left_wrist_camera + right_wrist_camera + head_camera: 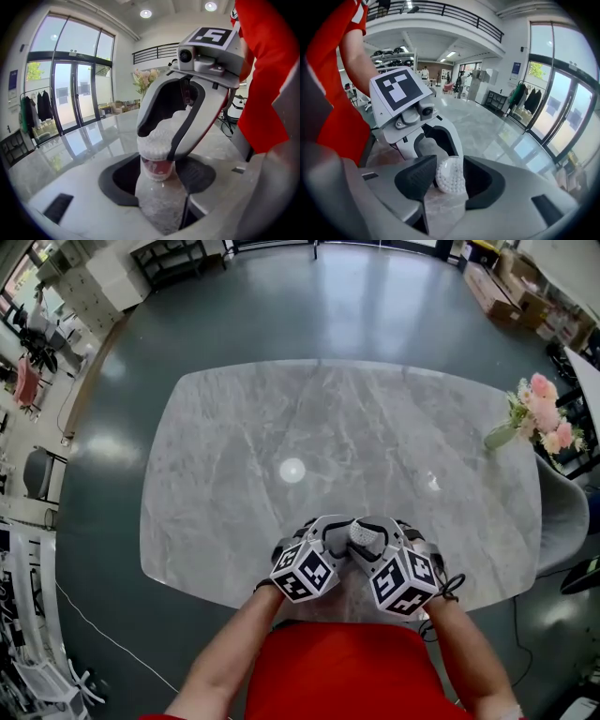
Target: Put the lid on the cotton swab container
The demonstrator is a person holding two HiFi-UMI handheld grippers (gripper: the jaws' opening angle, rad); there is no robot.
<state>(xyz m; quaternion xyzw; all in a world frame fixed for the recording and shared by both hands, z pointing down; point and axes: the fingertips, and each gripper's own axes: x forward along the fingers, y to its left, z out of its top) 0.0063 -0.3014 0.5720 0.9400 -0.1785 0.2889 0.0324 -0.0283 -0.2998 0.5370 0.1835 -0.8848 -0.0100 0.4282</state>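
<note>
Two claws meet low over the near edge of the gray stone table. The cotton swab container is between them, up off the table. My left claw is closed around the narrow end, the part with the red label. Its pads touch the plastic on both sides.

My right claw comes from the other side and squeezes the wide end. Looking along that claw, I see a round clear face with lots of little white swab tips packed behind it. I think that wide clear part is the lid. It is a bit fatter than the red part and sits right against it, with no gap that I can see.

So I think most of the job is done. The lid looks lined up and sitting on the container. I cannot tell if it is pushed all the way on, because the claws cover the place where the two parts meet. What is left, I think, is one firm push to bring the two ends together. After that I would put the container down on the table and let go.
</note>
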